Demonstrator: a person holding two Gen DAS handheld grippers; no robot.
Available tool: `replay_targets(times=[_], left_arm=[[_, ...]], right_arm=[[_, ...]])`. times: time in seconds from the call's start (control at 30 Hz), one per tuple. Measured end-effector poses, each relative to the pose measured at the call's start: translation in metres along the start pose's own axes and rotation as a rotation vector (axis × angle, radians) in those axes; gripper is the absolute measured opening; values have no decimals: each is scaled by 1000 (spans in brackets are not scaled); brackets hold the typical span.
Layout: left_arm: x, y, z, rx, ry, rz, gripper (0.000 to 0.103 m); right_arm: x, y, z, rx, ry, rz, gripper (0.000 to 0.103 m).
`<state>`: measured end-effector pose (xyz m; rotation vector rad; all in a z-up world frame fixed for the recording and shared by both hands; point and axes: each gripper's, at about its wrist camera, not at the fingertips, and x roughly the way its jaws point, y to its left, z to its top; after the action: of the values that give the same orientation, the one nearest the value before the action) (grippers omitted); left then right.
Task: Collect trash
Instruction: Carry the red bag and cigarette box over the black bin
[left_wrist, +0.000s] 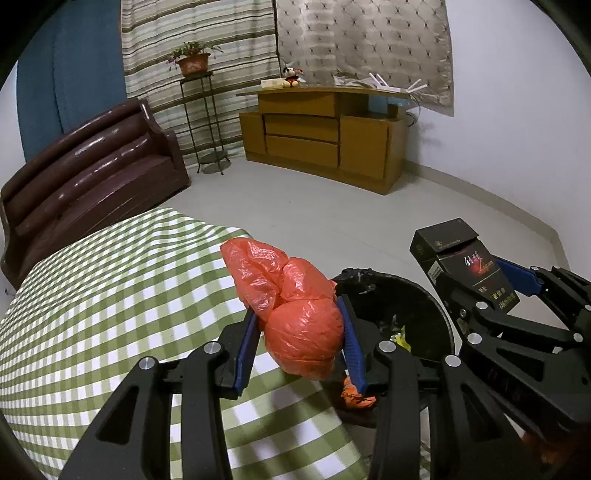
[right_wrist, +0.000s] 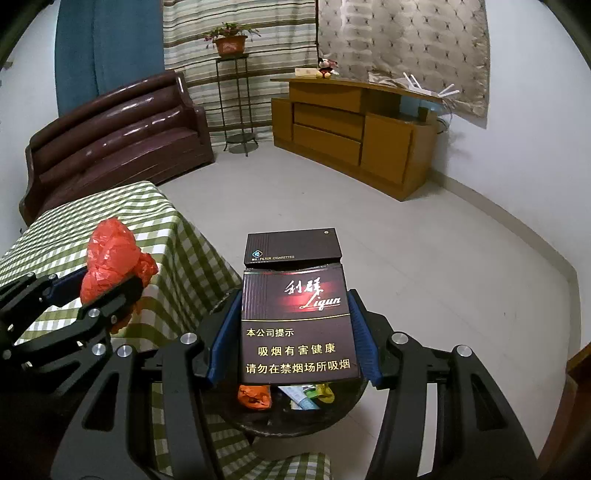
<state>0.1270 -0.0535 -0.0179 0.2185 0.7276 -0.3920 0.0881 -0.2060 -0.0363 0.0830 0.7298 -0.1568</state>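
My left gripper is shut on a crumpled orange-red plastic bag, held at the table's edge beside the black bin. The bag also shows in the right wrist view, where the left gripper is at the left. My right gripper is shut on a dark cigarette pack with its lid flipped open, held above the bin. The pack also shows in the left wrist view, in the right gripper. The bin holds orange, yellow and other scraps.
A table with a green-and-white checked cloth lies at the left. A brown leather sofa, a plant stand and a wooden cabinet stand further back across the pale tiled floor.
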Motion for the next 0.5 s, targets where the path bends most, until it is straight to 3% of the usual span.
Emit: replay_targets(times=[0.5], left_arm=[[24,-14,5,15,27,2,41]], right_arm=[[11,-16,-1,35,14,-24,54]])
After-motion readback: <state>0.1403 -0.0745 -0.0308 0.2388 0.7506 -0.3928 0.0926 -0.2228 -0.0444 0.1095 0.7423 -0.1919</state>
